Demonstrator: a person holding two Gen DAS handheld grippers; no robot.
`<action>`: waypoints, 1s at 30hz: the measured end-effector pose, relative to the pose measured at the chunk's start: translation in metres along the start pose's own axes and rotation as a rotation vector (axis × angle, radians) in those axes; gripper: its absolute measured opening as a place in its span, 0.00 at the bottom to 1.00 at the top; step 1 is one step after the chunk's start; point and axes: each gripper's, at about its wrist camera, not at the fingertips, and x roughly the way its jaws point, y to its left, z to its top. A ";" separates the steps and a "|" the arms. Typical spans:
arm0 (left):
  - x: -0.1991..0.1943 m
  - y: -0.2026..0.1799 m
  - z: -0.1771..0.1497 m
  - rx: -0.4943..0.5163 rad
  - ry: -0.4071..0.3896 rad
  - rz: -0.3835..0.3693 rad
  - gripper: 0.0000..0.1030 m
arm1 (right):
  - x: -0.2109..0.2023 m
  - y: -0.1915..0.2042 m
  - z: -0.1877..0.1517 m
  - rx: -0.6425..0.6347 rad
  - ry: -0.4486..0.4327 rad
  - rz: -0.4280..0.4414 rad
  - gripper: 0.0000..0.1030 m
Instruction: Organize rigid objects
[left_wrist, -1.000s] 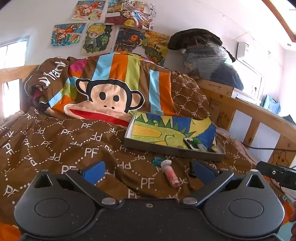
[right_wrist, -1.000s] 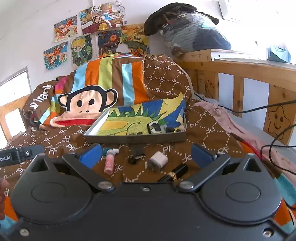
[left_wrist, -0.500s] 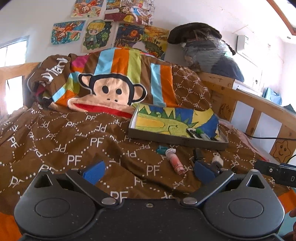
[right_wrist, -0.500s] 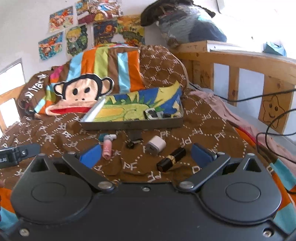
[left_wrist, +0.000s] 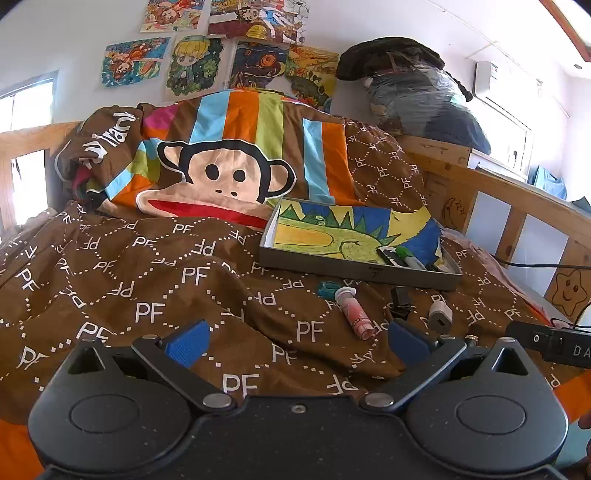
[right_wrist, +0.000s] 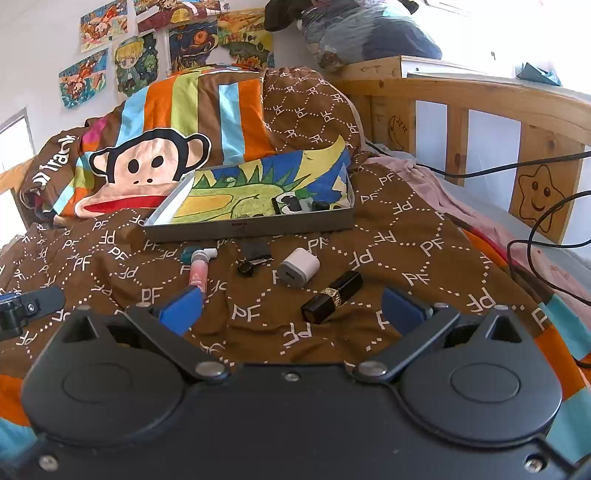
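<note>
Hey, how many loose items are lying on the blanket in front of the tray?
5, maybe more hidden: teal piece, pink tube beside it, black clip mid-row, white charger, black lipstick at the right end.

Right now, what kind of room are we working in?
Most likely a child's bedroom: the work surface is a bed covered by a brown monkey-print duvet, with a wooden star-carved bed rail alongside and colourful cartoon drawings taped to the wall.
</note>
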 end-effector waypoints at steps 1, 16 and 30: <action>0.000 0.000 0.000 0.000 0.000 0.000 0.99 | 0.001 0.001 0.000 -0.003 0.002 0.000 1.00; 0.000 -0.001 0.000 0.002 0.001 0.000 0.99 | 0.008 0.003 0.001 -0.036 0.018 0.012 1.00; -0.001 -0.004 0.001 0.014 -0.004 -0.001 0.99 | 0.010 0.005 0.000 -0.046 0.006 0.019 1.00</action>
